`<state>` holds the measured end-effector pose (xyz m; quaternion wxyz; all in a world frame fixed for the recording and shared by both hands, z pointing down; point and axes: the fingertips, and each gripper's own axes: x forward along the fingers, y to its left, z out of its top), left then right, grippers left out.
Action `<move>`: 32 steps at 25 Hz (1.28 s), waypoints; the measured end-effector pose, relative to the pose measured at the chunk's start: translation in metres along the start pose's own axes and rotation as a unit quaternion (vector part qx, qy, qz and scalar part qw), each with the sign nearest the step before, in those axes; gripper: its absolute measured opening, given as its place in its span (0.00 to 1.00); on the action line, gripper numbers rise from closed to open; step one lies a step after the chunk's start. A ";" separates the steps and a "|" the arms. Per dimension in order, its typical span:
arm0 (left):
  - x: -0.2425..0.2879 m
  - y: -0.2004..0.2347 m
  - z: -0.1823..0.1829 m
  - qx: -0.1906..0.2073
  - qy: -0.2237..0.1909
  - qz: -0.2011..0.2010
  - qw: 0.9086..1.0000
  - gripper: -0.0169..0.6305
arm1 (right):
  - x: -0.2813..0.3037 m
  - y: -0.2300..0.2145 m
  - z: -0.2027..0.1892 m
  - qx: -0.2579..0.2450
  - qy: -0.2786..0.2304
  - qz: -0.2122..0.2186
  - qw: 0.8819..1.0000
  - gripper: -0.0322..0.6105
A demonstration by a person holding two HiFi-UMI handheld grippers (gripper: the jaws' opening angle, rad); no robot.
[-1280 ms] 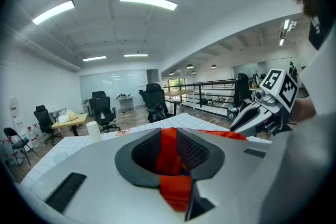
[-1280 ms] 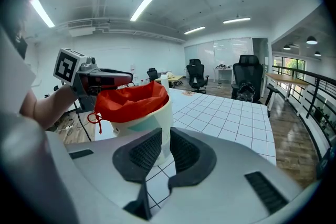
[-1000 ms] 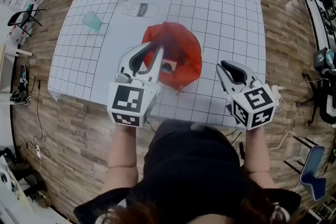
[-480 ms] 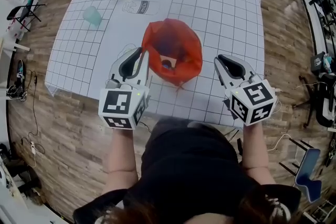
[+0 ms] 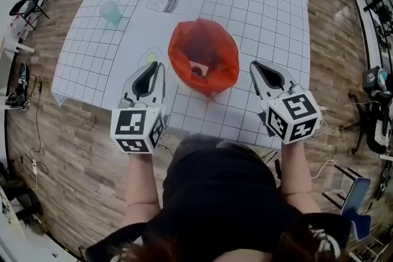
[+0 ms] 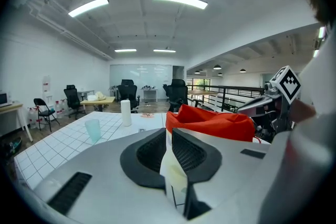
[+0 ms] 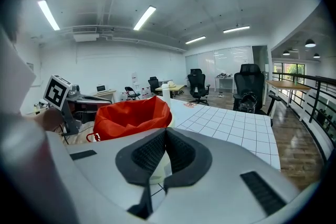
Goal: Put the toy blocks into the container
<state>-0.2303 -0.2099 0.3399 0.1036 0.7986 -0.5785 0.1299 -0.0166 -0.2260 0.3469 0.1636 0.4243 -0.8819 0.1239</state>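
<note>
soft red fabric container bag (image 5: 212,46) sits dead centre btwn grippers, toy blocks (image 5: 198,69) inside. L gripper (image 5: 161,65): jaws just been closing, thin slit, nothing btwn. R gripper (image 5: 253,64): pressed together, empty. Neither nearer.

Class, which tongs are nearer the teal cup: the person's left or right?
Left. The left tongs sit below-right of the teal cup; the right tongs lie farther, beyond the red bag.

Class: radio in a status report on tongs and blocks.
Left tongs just closing, narrow gap, empty. Right tongs shut, empty. Block inside red bag. Nothing blocking.
</note>
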 end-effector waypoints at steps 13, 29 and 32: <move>-0.004 0.002 -0.019 -0.018 0.018 0.009 1.000 0.09 | 0.002 0.001 -0.003 -0.015 0.008 -0.013 1.000 0.07; 0.001 -0.002 -0.022 -0.009 0.026 0.012 1.000 0.08 | -0.004 -0.004 -0.002 -0.011 0.005 -0.017 1.000 0.07; 0.002 -0.002 -0.023 -0.010 0.030 0.012 0.999 0.07 | -0.003 -0.003 -0.002 -0.010 0.004 -0.015 1.000 0.07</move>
